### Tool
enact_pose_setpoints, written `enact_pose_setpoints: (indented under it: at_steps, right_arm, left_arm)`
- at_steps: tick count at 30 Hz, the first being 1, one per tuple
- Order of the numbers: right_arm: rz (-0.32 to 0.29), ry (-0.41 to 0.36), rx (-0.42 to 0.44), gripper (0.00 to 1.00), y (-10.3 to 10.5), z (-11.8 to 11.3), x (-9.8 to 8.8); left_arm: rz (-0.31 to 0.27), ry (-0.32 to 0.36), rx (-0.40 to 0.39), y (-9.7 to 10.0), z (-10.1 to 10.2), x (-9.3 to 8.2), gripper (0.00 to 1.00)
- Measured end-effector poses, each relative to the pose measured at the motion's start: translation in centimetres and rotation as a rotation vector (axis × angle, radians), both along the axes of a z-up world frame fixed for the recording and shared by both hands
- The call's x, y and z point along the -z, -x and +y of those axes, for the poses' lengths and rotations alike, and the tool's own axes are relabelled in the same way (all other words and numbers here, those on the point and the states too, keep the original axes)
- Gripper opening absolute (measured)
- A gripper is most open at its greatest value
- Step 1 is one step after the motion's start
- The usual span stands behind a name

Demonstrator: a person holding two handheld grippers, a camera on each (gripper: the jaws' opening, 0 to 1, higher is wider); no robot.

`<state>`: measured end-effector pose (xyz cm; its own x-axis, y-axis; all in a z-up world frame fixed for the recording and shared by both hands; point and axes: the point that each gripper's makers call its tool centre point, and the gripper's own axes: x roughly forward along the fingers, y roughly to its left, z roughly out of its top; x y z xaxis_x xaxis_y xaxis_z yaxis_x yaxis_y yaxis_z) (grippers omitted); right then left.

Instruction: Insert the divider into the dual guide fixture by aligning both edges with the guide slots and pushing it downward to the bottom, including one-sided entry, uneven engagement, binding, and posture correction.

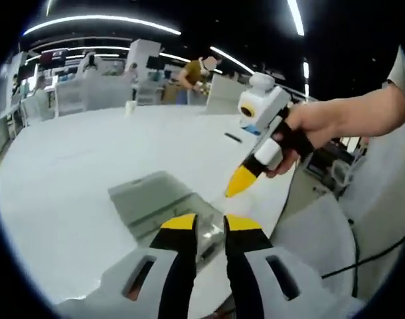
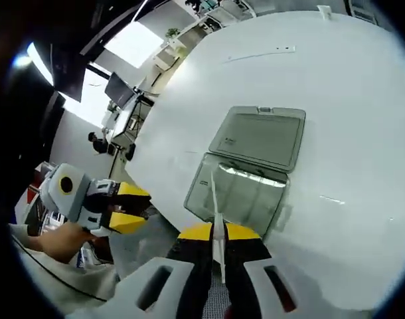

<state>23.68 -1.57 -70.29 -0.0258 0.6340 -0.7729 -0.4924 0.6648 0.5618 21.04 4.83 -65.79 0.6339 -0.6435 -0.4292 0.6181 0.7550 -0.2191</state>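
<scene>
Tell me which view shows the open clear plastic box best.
The right gripper view: the clear plastic box lies whole from above, lid flat, beyond the thin white divider clamped in the right gripper. The left gripper view shows it grey, partly behind the left gripper.

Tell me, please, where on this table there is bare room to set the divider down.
The white table is bare beyond the open lid of the clear box, and to the box's side toward the table's far edge. It is crowded at the near edge, where the right gripper holds the divider over the box.
</scene>
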Motion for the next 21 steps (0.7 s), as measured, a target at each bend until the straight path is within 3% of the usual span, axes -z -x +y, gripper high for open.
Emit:
enact_pose_setpoints:
  at_steps: [3, 5, 9, 12, 15, 17, 21]
  right_arm:
    - [-0.021, 0.06, 0.015, 0.0, -0.4, 0.0, 0.5]
    - [0.01, 0.064, 0.06, 0.0, -0.5, 0.4, 0.5]
    - [-0.019, 0.127, 0.096, 0.0, -1.3, 0.2, 0.7]
    - [0.013, 0.152, 0.137, 0.0, -1.1, 0.3, 1.0]
    - [-0.013, 0.189, 0.131, 0.0, -1.1, 0.3, 1.3]
    - [0.01, 0.202, 0.164, 0.0, -0.9, 0.2, 1.4]
    - [0.001, 0.227, 0.16, 0.0, -0.9, 0.2, 1.7]
  left_arm:
    - [-0.015, -0.029, 0.013, 0.2, 0.1, -0.2, 0.14]
    - [-0.022, -0.038, 0.023, 0.3, 0.2, -0.2, 0.14]
    - [-0.023, -0.037, 0.048, 0.3, 0.6, -0.1, 0.14]
    - [-0.03, -0.037, 0.058, 0.0, 1.1, 0.0, 0.14]
    - [-0.037, -0.036, 0.062, -0.2, 1.2, -0.1, 0.14]
    - [-0.05, -0.055, 0.075, -0.3, 1.2, 0.0, 0.14]
    - [-0.066, -0.079, 0.088, -0.6, 1.3, 0.1, 0.15]
